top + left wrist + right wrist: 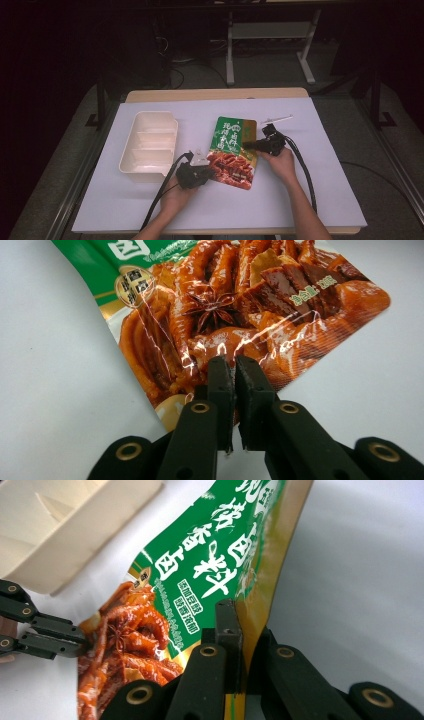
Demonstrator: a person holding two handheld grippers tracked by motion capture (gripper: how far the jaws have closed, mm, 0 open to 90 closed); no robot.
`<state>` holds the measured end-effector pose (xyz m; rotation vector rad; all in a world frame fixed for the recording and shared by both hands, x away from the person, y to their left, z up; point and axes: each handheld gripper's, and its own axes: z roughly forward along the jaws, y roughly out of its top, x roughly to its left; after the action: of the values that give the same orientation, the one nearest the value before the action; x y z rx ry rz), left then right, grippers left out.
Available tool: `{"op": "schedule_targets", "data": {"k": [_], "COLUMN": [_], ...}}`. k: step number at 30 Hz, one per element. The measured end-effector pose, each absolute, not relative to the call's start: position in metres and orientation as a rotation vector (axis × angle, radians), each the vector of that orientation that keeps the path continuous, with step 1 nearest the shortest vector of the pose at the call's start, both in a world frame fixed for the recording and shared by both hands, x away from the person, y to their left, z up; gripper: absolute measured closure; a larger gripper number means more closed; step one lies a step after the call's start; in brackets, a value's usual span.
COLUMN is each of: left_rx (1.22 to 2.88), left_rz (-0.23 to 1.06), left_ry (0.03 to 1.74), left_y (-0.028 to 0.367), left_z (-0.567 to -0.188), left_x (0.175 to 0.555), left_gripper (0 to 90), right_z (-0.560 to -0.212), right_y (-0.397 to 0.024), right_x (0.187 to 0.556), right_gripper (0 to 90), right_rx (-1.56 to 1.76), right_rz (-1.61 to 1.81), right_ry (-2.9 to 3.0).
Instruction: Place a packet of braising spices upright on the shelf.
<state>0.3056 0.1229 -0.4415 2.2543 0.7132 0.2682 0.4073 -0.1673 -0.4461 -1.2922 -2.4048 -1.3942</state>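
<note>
Green and red food packet [233, 151] at the middle of the white table [310, 165], just right of a cream divided tray [150, 144]; left gripper [204, 170] clamped on the packet's lower left edge; right gripper [248, 145] clamped on its right edge, lifting that side

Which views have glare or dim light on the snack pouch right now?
Left gripper view: white glare streaks run across the glossy snack pouch, which is sharp and close. Right gripper view: light sheen on the green print, and the divided tray looks soft. High view: surroundings dark, white table evenly lit, and the left gripper and right gripper look small.
</note>
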Motion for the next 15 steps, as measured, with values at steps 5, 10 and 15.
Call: {"op": "schedule_targets", "data": {"k": [5, 10, 15], "left_rx": [2.218, 2.2, 2.176], "left_rz": [0.261, 0.252, 0.229], "left_ry": [0.677, 0.632, 0.614], "left_y": [0.127, 0.132, 0.137], "left_z": [-0.433, -0.429, -0.427], "left_x": [0.297, 0.288, 0.279], "left_gripper": [80.6, 75.5, 72.7], "right_z": [-0.434, -0.422, -0.41], "right_y": [-0.168, -0.17, -0.171], "right_x": [0.402, 0.396, 0.39], "right_gripper": [89.4, 89.4, 89.5], "right_rx": [-1.277, -1.271, -1.256], "right_rz": [-1.444, -1.488, -1.514], "right_ry": [-2.414, -2.42, -2.437]}}
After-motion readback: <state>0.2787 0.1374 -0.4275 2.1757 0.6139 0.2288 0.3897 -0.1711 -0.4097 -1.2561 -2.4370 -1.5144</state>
